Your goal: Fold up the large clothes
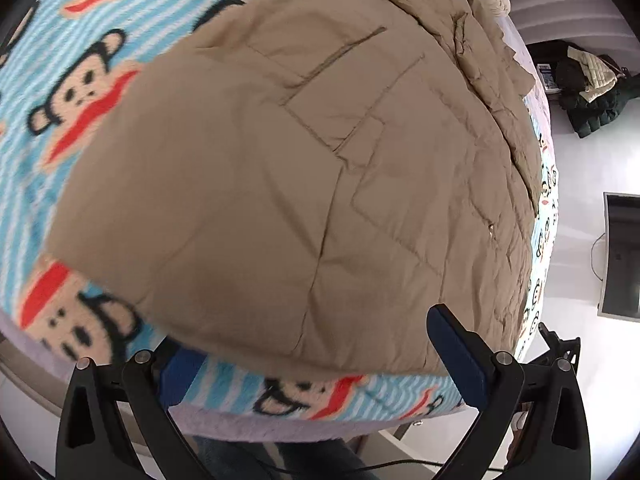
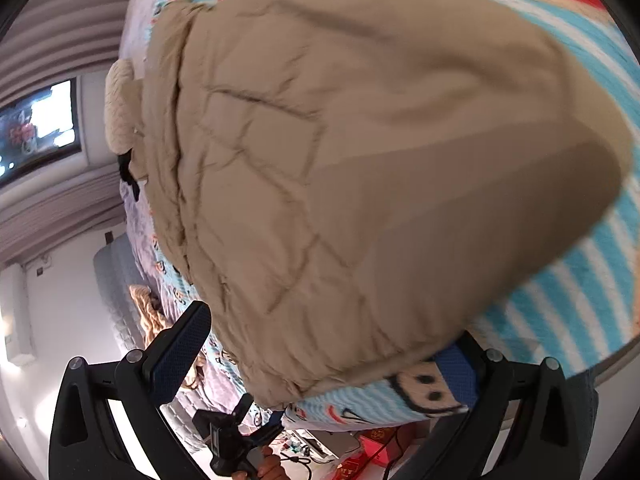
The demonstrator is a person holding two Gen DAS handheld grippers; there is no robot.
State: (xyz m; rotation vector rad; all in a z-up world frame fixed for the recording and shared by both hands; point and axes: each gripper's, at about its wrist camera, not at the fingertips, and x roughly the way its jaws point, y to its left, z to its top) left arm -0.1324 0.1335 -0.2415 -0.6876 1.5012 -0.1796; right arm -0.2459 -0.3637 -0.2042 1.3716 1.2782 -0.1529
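A tan quilted jacket point(image 1: 280, 184) lies spread on a bed covered by a blue striped monkey-print blanket point(image 1: 60, 92). My left gripper point(image 1: 308, 336) is open wide at the jacket's near hem. One blue pad is tucked under the hem edge and the other stands over the fabric on the right. In the right wrist view the same jacket point(image 2: 360, 152) fills the frame. My right gripper point(image 2: 326, 336) is open too, its fingers straddling the jacket's near corner, with one pad partly hidden beneath the fabric. Nothing is pinched.
A pile of dark clothes point(image 1: 588, 92) and a dark screen point(image 1: 622, 252) stand on the white floor beyond the bed. A cream pillow point(image 2: 120, 108) lies at the bed's far end. A hand point(image 2: 270, 468) holds a device below the bed edge point(image 2: 340, 420).
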